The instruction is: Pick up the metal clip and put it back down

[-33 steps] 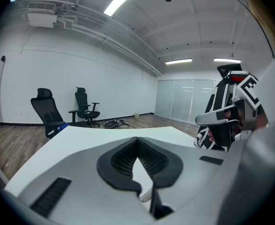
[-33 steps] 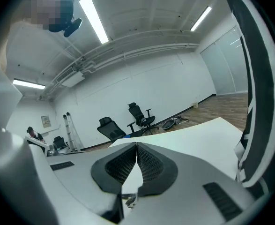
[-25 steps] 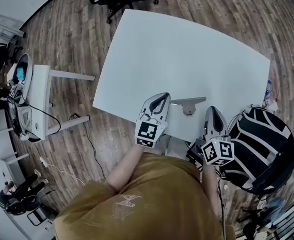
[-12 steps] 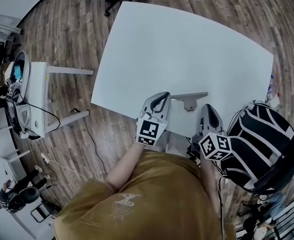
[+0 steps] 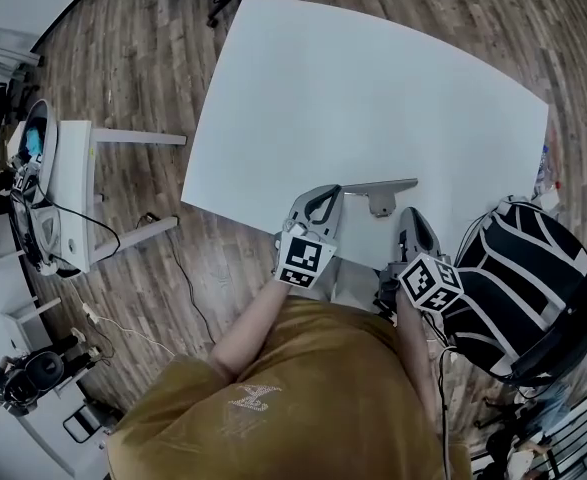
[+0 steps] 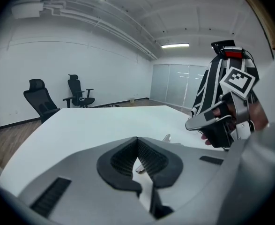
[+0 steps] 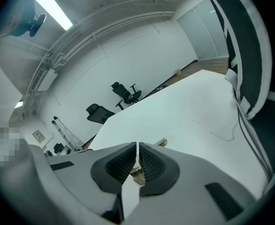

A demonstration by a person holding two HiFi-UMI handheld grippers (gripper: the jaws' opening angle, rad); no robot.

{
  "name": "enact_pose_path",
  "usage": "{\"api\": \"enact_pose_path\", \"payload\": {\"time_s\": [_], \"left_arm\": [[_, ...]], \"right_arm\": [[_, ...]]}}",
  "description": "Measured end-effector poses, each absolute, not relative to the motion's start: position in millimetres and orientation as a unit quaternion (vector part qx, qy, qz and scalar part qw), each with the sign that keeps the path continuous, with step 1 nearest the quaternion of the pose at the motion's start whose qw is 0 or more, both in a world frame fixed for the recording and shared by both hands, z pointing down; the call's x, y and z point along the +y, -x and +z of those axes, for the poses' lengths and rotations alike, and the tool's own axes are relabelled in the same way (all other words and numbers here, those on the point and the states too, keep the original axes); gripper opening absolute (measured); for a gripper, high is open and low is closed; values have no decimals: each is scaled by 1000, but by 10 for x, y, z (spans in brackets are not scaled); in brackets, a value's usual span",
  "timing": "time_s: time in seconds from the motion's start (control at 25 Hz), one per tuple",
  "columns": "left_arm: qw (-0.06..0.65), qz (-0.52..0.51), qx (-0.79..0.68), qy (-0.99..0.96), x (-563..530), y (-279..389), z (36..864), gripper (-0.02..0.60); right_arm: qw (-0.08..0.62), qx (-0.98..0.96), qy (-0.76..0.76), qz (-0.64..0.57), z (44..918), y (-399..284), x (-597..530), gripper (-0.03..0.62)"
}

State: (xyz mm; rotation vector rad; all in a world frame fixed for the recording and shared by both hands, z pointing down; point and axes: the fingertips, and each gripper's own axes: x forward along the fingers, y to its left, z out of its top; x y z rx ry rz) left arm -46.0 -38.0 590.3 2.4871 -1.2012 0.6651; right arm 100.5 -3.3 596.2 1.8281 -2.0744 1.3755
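Both grippers had sunk a little at the near desk edge since a second before, and the right one had rolled.

Left gripper (image 6: 137,140): jaws closed together, nothing between them, tip over the near edge of the white desk (image 5: 373,88). Right gripper (image 7: 137,146): jaws also closed and empty, set just right of the left gripper. Metal clip (image 5: 379,195) lay flat on the desk near that edge, between the two gripper tips and slightly ahead of them, with neither gripper holding it.
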Motion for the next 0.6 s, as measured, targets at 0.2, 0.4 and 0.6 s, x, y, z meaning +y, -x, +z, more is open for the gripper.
{"api": "enact_pose_path", "payload": {"time_s": [0.2,0.4,0.6], "left_arm": [[144,248,-404,-869,-289,425,5987,6],[145,251,-399,-870,-281,426,6027,6],[146,251,-395,-871,-290,411,6038,6]], "right_arm": [[16,-661,-579,476,6055,-965,15,11],[3,-643,-576,505,6164,-950,77,12],[-17,-626,-559,544,6284,-899,132,16]]}}
